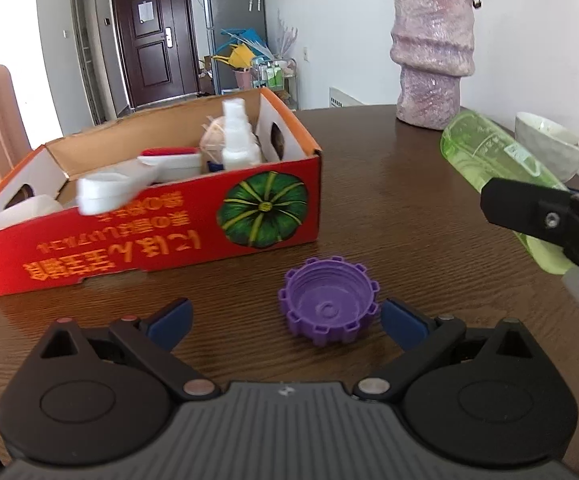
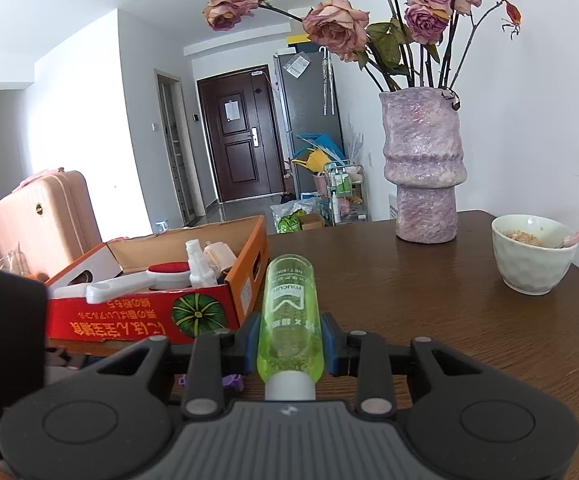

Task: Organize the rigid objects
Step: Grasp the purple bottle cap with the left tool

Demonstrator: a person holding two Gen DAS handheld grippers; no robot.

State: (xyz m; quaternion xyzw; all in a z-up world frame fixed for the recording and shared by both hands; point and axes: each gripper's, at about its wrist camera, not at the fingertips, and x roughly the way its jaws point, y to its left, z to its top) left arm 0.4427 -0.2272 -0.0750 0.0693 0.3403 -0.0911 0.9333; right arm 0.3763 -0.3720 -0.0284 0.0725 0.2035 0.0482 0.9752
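A: What is seen from the left wrist?

B: The left gripper [image 1: 285, 322] is seen spread wide, low over the brown table [image 1: 389, 184]. A purple cap [image 1: 328, 302] is lying open side up on the table between the blue pads [image 1: 169, 322]; it is just beside the right pad, and contact cannot be made out. A red cardboard box [image 1: 149, 232] is placed far left, with white bottles [image 1: 238, 140] and other items inside. At the right edge a green bottle [image 1: 489, 156] is held by the right gripper [image 1: 545, 220].

A: And from the right wrist?

B: The right gripper [image 2: 289, 340] is shown pinching the green bottle [image 2: 289, 312], its pads pressed against both sides. The bottle is pointed away, raised above the table [image 2: 409, 280], with its white neck nearest the camera. The box [image 2: 137, 316] is seen to the left, just beside the bottle. A purple vase [image 2: 425, 168] with dried roses [image 2: 335, 26] is set far right, and a white bowl [image 2: 533, 256] is placed well to the right.
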